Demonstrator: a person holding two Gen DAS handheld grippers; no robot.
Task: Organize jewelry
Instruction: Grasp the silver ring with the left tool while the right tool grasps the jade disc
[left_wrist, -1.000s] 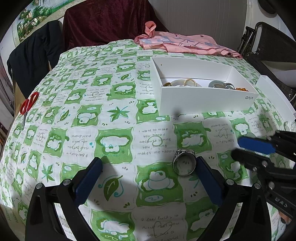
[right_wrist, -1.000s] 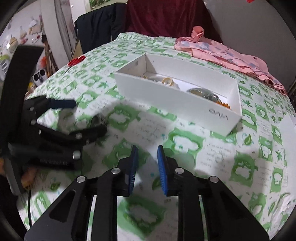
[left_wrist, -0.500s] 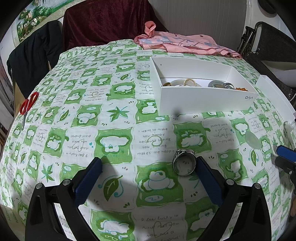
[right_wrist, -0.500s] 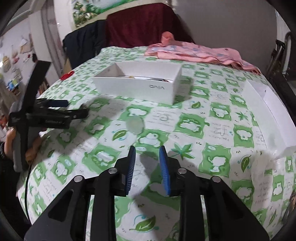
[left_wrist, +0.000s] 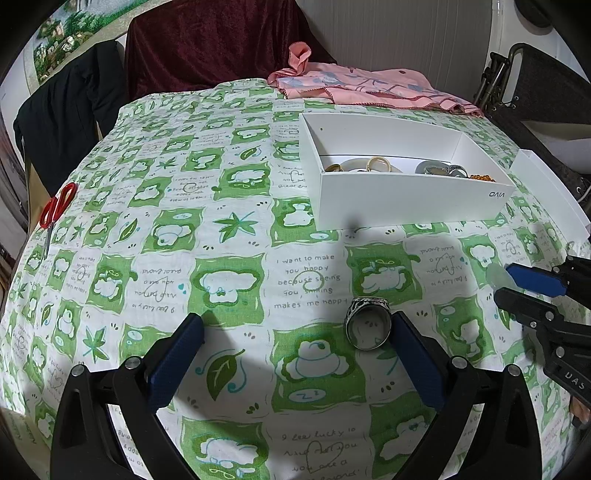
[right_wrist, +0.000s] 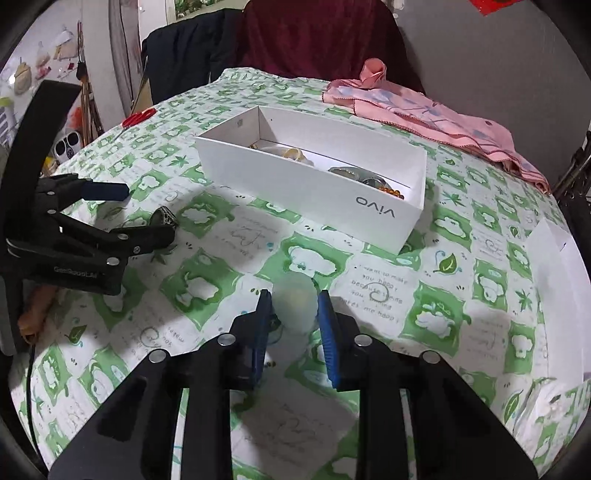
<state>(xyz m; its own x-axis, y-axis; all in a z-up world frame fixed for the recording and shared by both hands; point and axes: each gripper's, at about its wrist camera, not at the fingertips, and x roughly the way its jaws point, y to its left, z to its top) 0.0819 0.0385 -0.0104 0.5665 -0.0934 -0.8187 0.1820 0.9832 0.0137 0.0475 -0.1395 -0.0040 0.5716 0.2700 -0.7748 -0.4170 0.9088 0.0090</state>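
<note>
Translucent pale stone shows clearly only in the right view, right gripper clamping it; left gripper wide around the ring

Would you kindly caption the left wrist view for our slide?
Open left hand-held gripper straddles a silver ring on the green-patterned cloth, white box beyond.

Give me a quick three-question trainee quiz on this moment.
1. True or false: the ring lies inside the box.
2. What sits between the fingers of the right gripper? A) a key B) a pale oval piece C) a coin
3. Fill in: the handles of the scissors are ____.
Key: 1 false, the ring stands on the cloth, outside the box. 2 B. 3 red.
</note>
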